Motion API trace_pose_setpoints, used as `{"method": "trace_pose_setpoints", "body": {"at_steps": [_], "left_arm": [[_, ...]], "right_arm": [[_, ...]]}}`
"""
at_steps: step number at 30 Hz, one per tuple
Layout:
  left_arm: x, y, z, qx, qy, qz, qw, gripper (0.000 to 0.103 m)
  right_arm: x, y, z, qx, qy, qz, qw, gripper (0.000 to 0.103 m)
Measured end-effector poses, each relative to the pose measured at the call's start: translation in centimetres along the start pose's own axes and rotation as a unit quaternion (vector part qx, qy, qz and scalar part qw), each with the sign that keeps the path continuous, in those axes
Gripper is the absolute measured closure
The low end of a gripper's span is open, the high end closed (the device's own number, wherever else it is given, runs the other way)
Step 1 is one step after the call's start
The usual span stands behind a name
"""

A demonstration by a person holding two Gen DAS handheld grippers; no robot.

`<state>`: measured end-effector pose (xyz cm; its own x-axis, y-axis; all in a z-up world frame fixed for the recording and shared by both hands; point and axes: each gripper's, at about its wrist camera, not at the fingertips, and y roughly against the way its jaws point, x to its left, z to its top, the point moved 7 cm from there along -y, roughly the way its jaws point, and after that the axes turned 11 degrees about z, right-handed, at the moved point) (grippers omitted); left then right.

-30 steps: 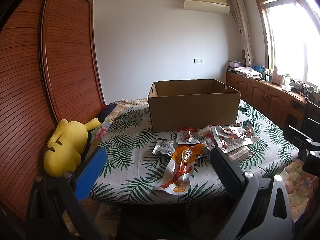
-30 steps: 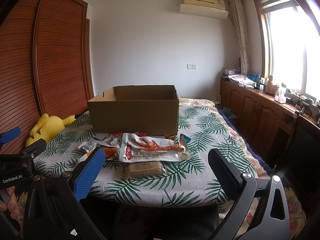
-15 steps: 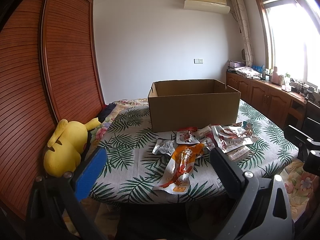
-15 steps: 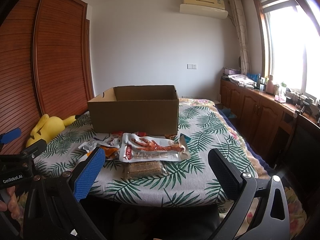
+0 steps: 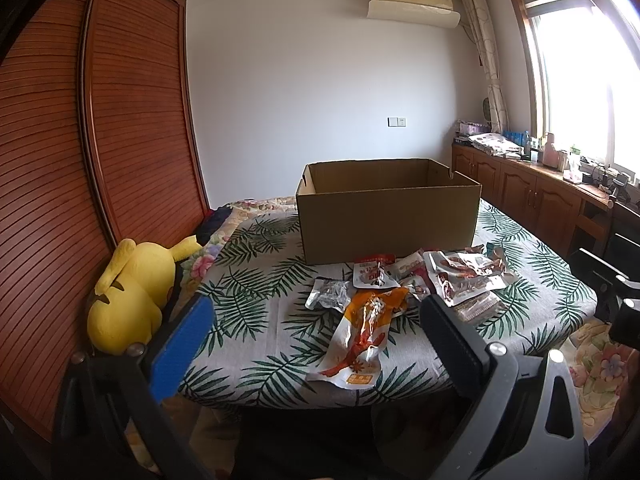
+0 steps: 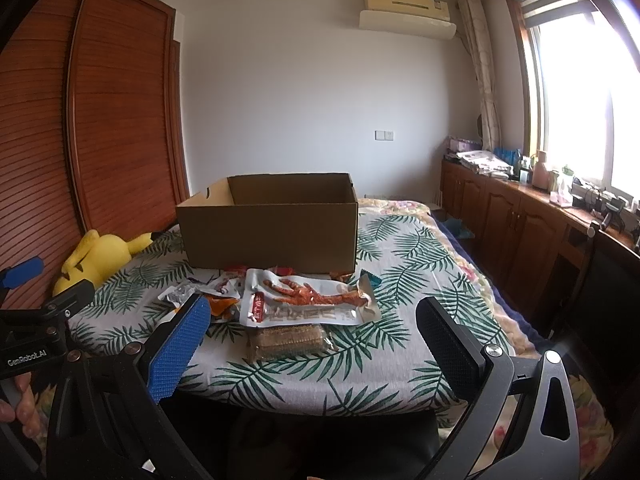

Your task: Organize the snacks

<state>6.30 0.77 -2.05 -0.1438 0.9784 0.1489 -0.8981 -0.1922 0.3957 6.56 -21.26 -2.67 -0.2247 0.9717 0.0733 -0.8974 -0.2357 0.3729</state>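
Note:
Several snack packets lie in a loose pile on the leaf-print table [image 5: 256, 320] in front of an open cardboard box [image 5: 388, 220]. An orange pouch [image 5: 366, 332] is nearest in the left wrist view, with a small silver packet [image 5: 329, 294] behind it. In the right wrist view a clear chicken-feet pack [image 6: 308, 300] rests on a brown wafer pack [image 6: 288, 338], before the box [image 6: 272, 228]. My left gripper [image 5: 316, 340] and right gripper [image 6: 314, 344] both hover open short of the table's near edge, holding nothing.
A yellow plush toy [image 5: 128, 300] sits left of the table against the slatted wooden wardrobe [image 5: 100, 160]. Wooden cabinets [image 6: 520, 232] with clutter run along the right wall under the window. A hand [image 6: 16, 400] holds the left gripper's body at the lower left.

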Motion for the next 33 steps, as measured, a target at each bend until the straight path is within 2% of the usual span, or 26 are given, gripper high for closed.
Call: {"method": "trace_pose_setpoints", "body": {"at_steps": [10,17,21,28,33], "left_arm": [[-0.3,-1.9,-0.8,0.022,-0.01,-0.006,0.9997,0.0],[-1.0,-5.0,-1.0,0.033,-0.048,-0.017,0.9981,0.0],[-1.8,-7.8,-1.7,0.055,-0.077,-0.026,0.9952,0.0],[-3.8,-11.2,-2.7,0.092,-0.106,-0.066,0.9879,0.0],[-5.3,-13.2,-3.6,0.141,-0.112,-0.118,0.9765,0.0]], "right_arm": [[-0.4,-1.2,-0.2,0.016,0.01,0.009,1.0,0.0],[-1.8,-3.9,0.0,0.04,0.017,0.026,0.999,0.0],[-2.7,-5.7,0.2,0.058,0.024,0.032,0.998,0.0],[-3.4,-7.7,0.3,0.081,0.04,0.044,0.995,0.0],[-3.5,-8.4,0.1,0.094,0.054,0.046,0.993,0.0]]}}
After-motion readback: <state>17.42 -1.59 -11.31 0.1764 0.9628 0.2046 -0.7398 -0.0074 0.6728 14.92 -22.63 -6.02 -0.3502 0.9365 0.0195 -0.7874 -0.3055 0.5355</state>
